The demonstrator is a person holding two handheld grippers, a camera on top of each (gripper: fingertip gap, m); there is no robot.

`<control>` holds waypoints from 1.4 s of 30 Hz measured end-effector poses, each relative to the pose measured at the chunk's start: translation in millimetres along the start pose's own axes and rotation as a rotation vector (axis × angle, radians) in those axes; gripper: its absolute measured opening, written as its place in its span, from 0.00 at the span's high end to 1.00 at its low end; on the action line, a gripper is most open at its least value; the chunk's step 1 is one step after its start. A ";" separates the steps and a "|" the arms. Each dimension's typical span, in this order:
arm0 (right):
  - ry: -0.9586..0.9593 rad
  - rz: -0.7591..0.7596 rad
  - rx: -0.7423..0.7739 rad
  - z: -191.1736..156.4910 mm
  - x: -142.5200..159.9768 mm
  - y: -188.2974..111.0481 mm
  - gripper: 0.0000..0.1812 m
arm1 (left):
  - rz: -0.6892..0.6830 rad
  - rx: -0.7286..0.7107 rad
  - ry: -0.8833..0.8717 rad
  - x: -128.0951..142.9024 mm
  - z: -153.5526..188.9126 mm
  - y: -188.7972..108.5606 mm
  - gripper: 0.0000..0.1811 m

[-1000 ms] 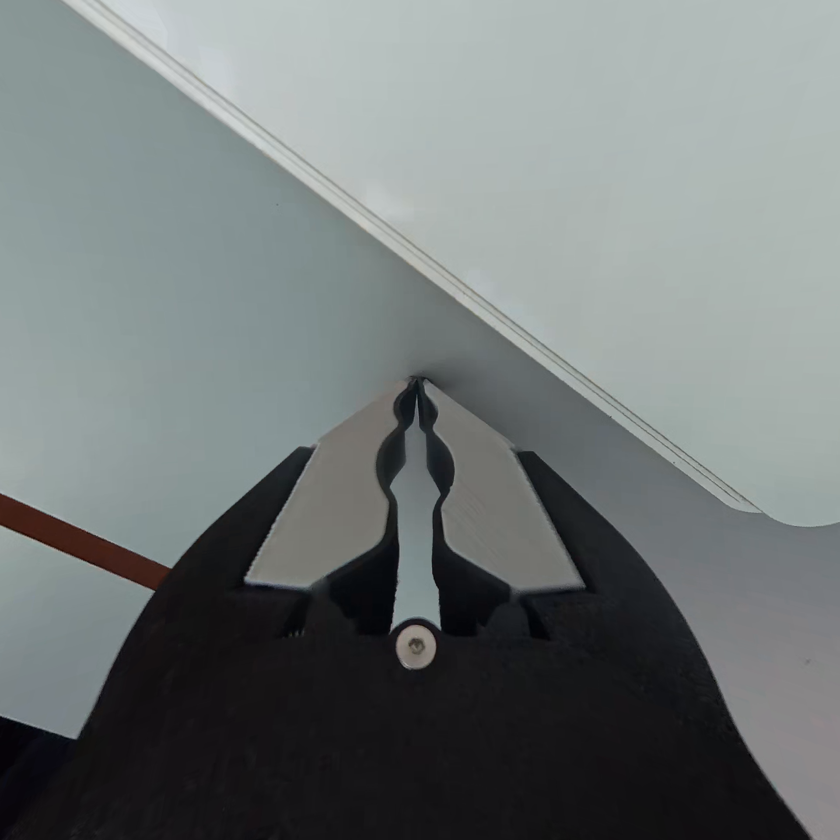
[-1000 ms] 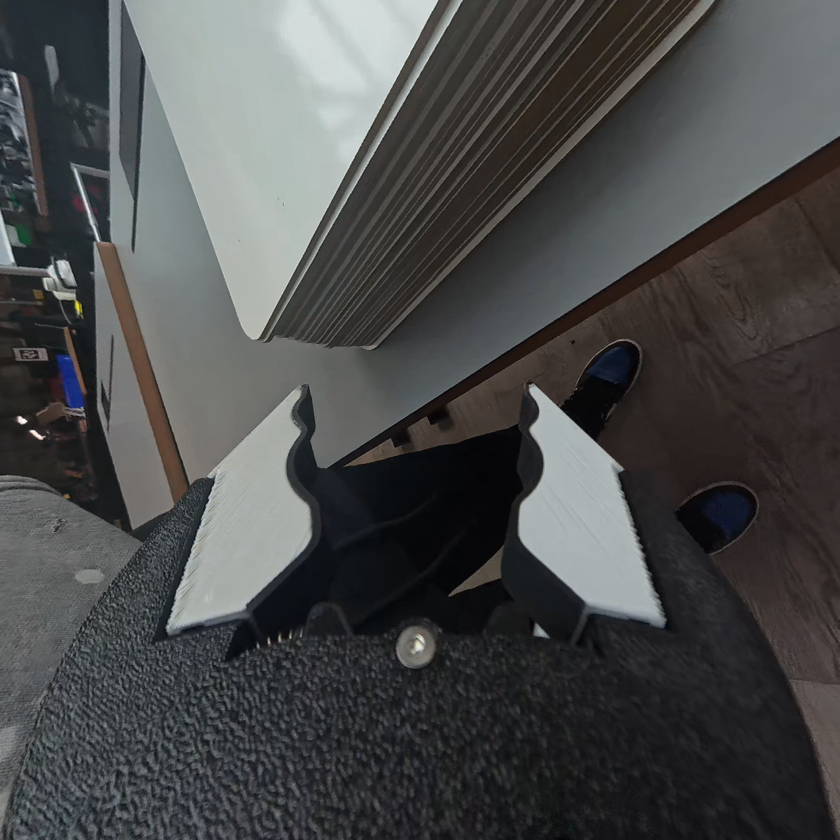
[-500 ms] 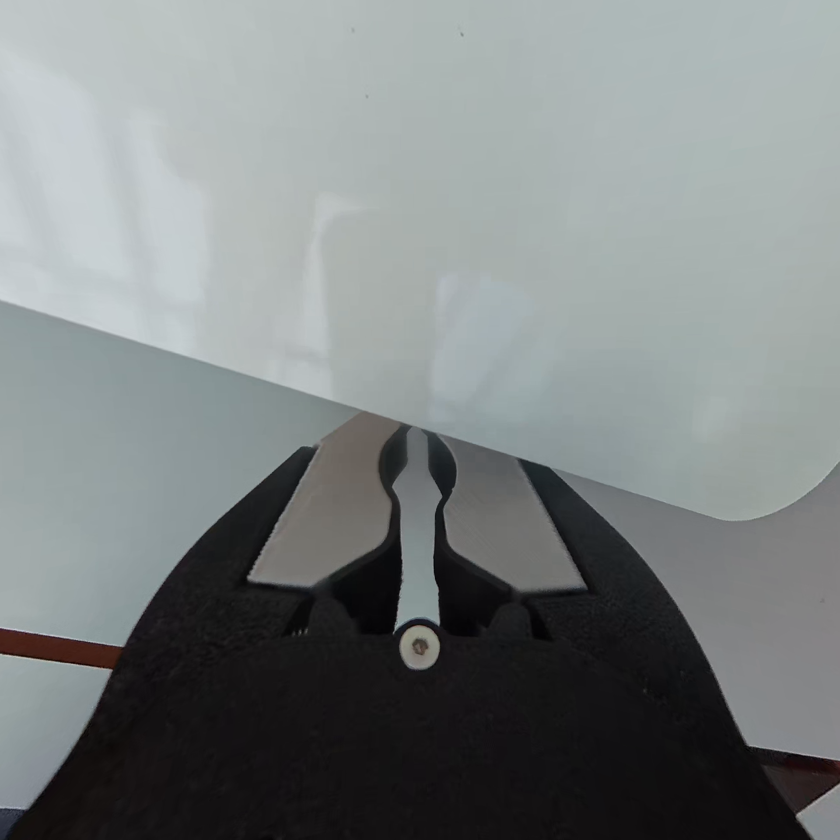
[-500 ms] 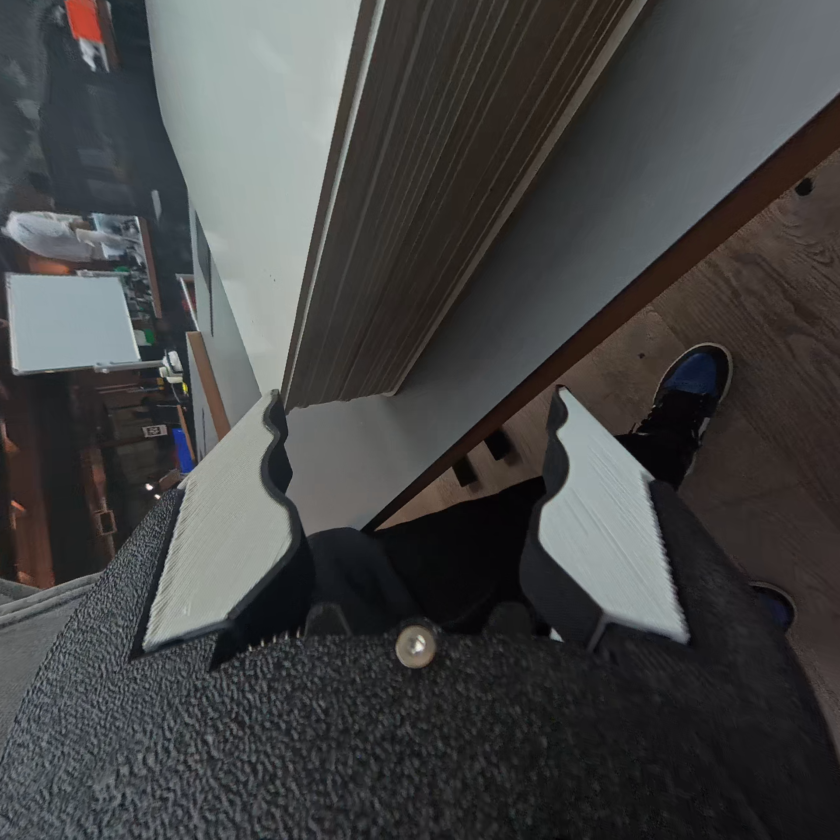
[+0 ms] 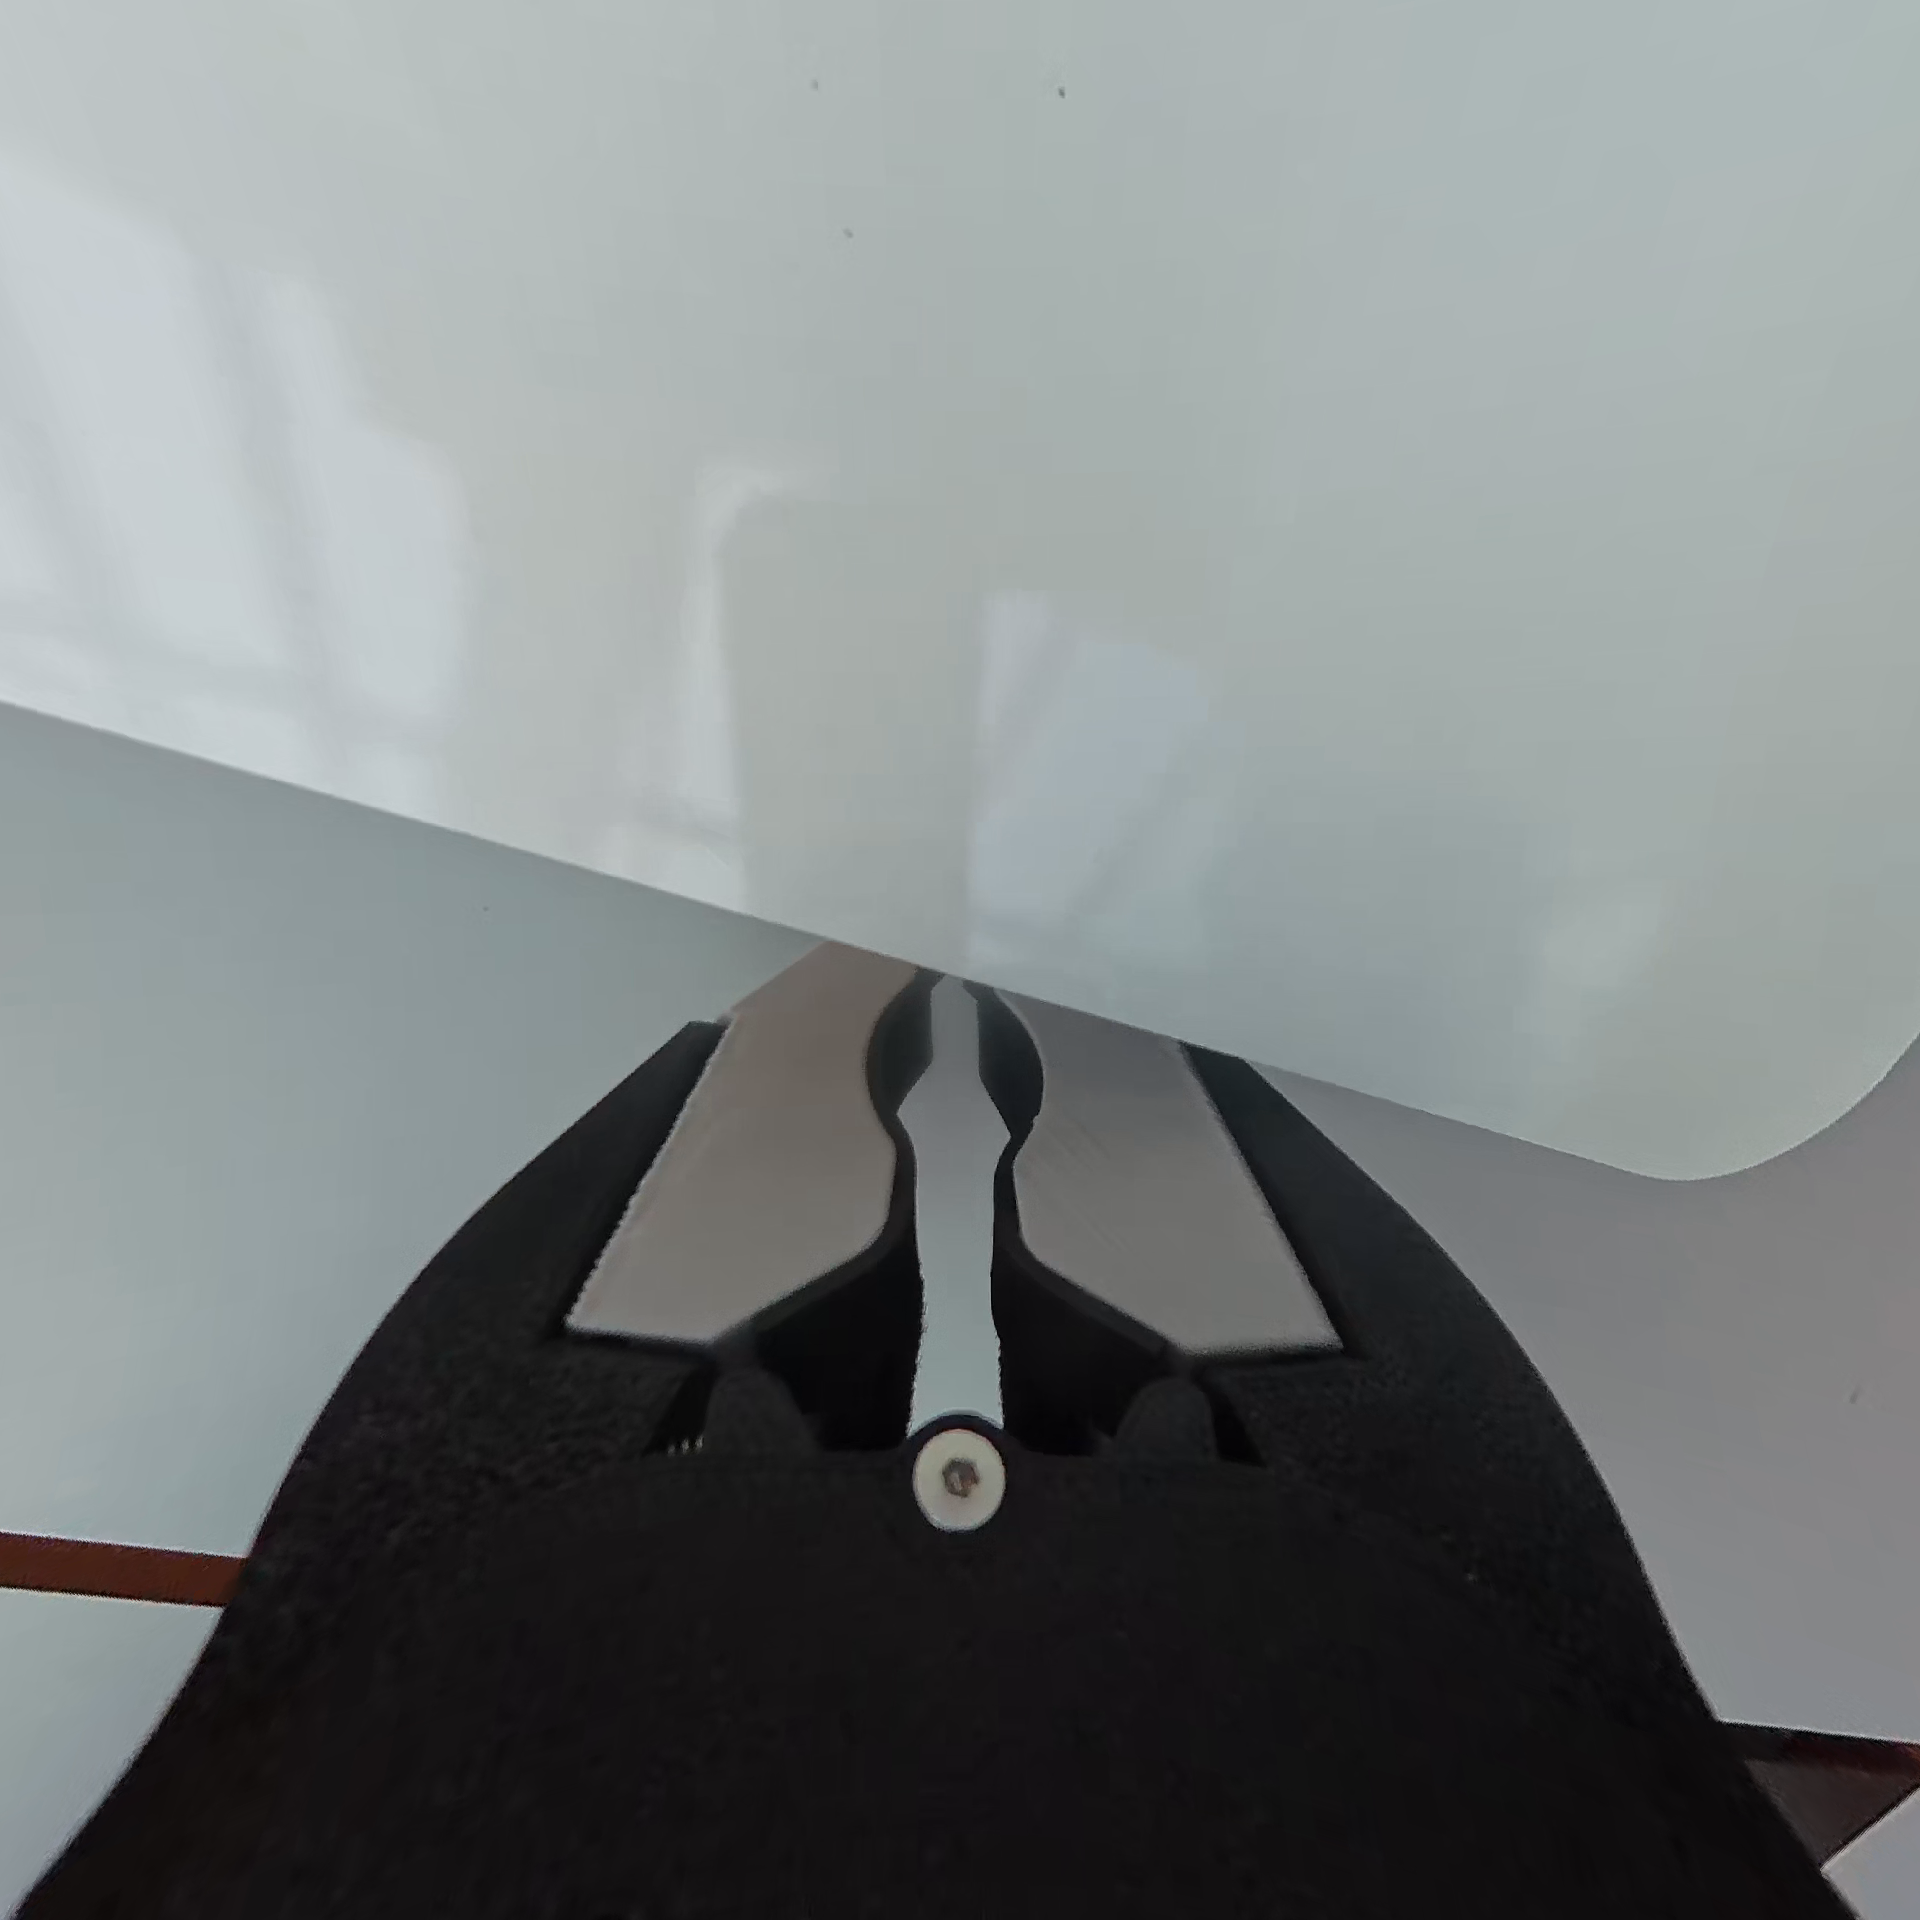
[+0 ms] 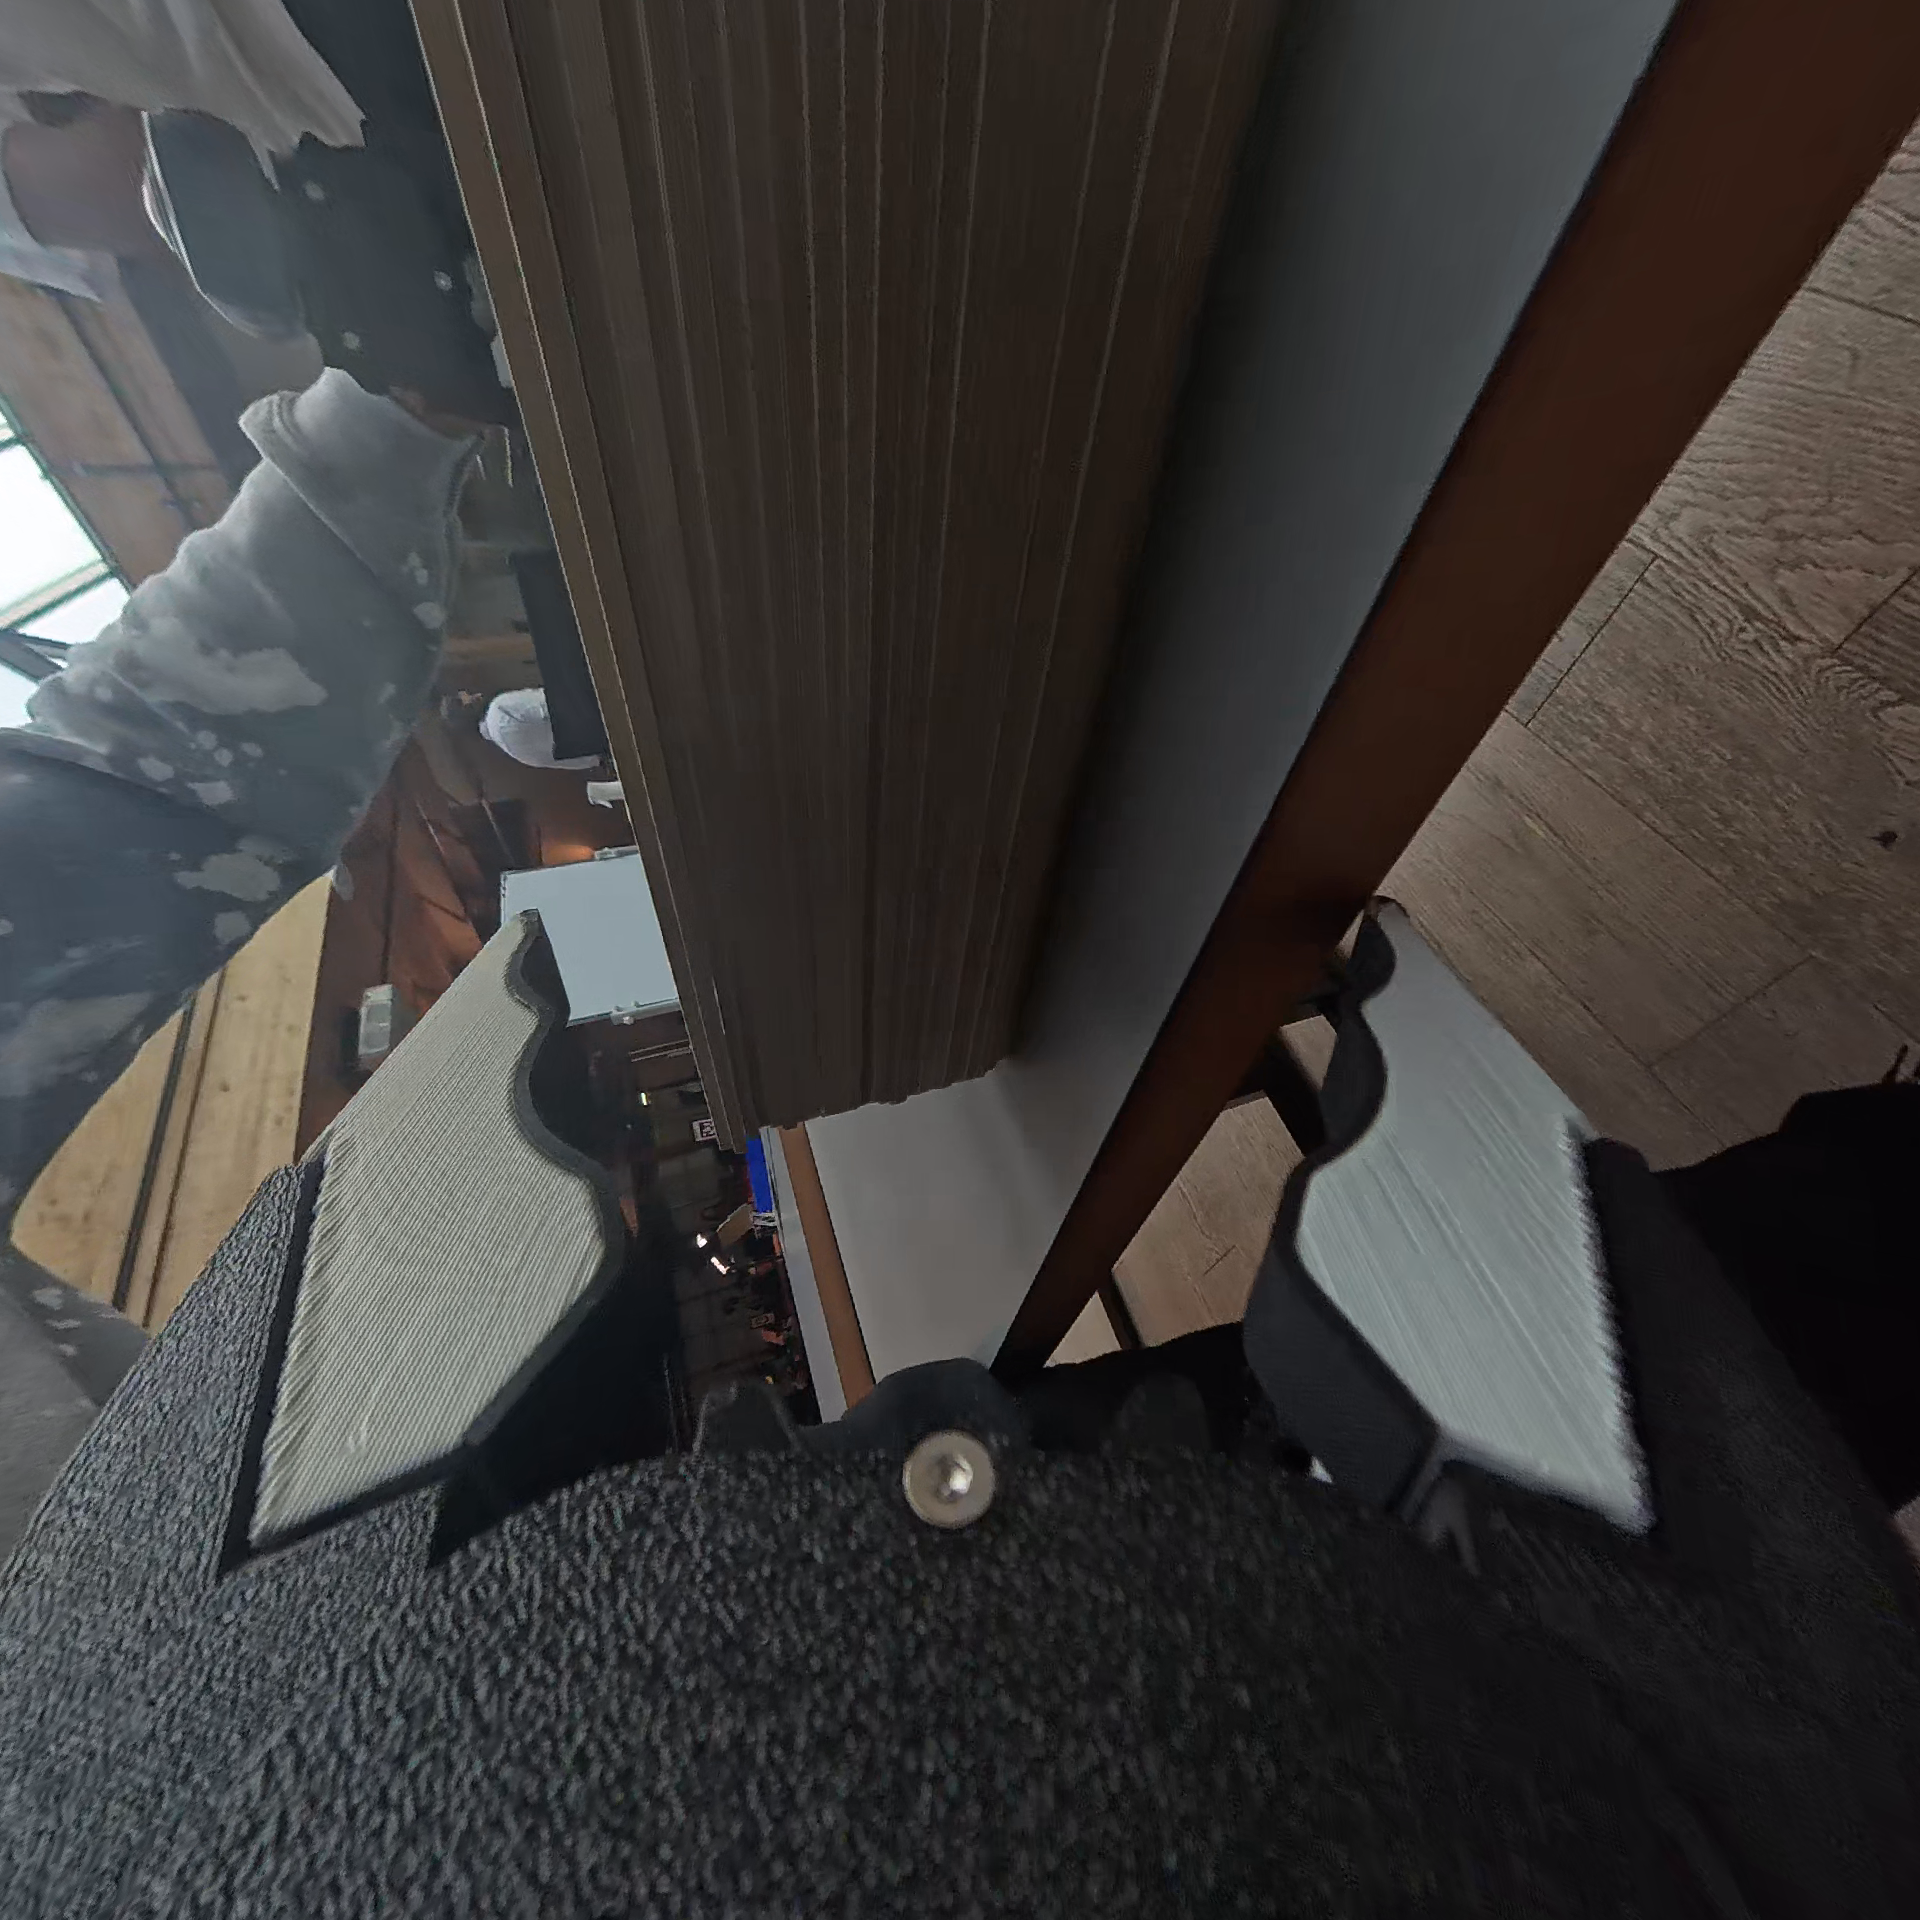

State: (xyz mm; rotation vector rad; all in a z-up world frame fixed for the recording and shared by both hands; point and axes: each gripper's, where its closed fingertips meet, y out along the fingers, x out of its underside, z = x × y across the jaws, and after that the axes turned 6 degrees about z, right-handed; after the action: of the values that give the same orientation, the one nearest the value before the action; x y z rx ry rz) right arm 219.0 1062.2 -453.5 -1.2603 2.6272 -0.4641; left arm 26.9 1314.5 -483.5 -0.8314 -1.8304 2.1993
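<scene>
Across the left wrist view: one glossy white board, smooth, faintly reflective, with a rounded corner at the right. Its near edge runs slantwise from the left down to the right and covers the tips of the left gripper. Gripper body of black pebbled plastic; fingers faced with pale grey ribbed plates, inner edges wavy. Jaws drawn nearly together, only a narrow slit between them; the tips lie hidden under the board's edge, so whether they pinch it cannot be told. Beneath, a matte grey table top, with a thin brown edge strip at the near left.

Across the right wrist view: right gripper, same black textured body, ribbed pale plates, a silver screw at the centre. Jaws spread wide, holding nothing. Between and beyond the fingers, a stack of thin boards seen edge-on: brown edges, fine parallel lines, rounded near corner, resting on the grey table top. Right of that, the table's brown edge band, then a wood-grain plank floor. The right finger sits past the table edge, over the floor. At far left, a person in grey mottled clothing, blurred, and a white panel farther off among dim room clutter.
</scene>
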 end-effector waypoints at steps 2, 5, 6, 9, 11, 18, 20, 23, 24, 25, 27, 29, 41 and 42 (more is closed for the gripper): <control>0.004 0.004 -0.007 0.7 -0.4 0.0 0.21 | -0.002 -0.002 -0.006 -2.8 0.2 0.8 1.00; 0.022 0.013 -0.032 1.1 -0.8 0.8 0.21 | -0.003 -0.015 -0.019 -8.8 1.0 2.8 1.00; 0.024 0.012 -0.040 1.2 -0.5 0.7 0.21 | -0.001 -0.017 -0.023 -11.9 1.5 3.8 1.00; 0.035 0.021 -0.067 0.4 -2.0 -1.0 0.21 | -0.005 -0.016 -0.018 -23.6 3.8 7.9 1.00; 0.040 0.026 -0.084 0.1 -2.5 -2.6 0.22 | -0.001 -0.014 -0.026 -34.2 5.5 11.4 1.00; 0.076 0.076 -0.166 3.1 -9.3 -18.9 0.29 | 0.004 -0.025 -0.053 -75.6 13.6 25.6 1.00; 0.091 0.100 -0.195 4.1 -14.8 -30.6 0.30 | 0.001 -0.025 -0.066 -86.0 18.2 29.5 1.00; 0.091 0.110 -0.201 10.0 -17.4 -45.6 0.32 | -0.001 -0.034 -0.095 -98.9 24.9 34.4 1.00; 0.093 0.107 -0.204 11.5 -18.3 -50.0 0.33 | -0.005 -0.037 -0.102 -102.4 27.4 35.7 1.00; 0.091 0.099 -0.207 13.0 -18.8 -54.0 0.33 | -0.009 -0.039 -0.110 -105.5 29.9 36.9 1.00; 0.078 0.073 -0.217 15.6 -18.8 -61.7 0.34 | -0.011 -0.046 -0.141 -111.3 34.3 39.3 1.00; 0.066 0.060 -0.237 16.9 -19.5 -67.6 0.34 | -0.003 -0.062 -0.189 -114.9 36.7 40.8 1.00; 0.007 -0.036 -0.260 16.9 -32.4 -75.8 0.28 | 0.113 -0.205 -0.533 -119.3 46.3 43.0 1.00; -0.008 -0.038 -0.247 15.8 -31.1 -73.7 0.25 | 0.124 -0.212 -0.550 -119.5 46.4 43.0 1.00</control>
State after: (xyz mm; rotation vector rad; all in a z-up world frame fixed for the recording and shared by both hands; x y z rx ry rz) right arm 296.4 1040.0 -440.6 -1.3791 2.7236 -0.1413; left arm 112.3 1209.6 -482.6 -0.3941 -2.3431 2.5272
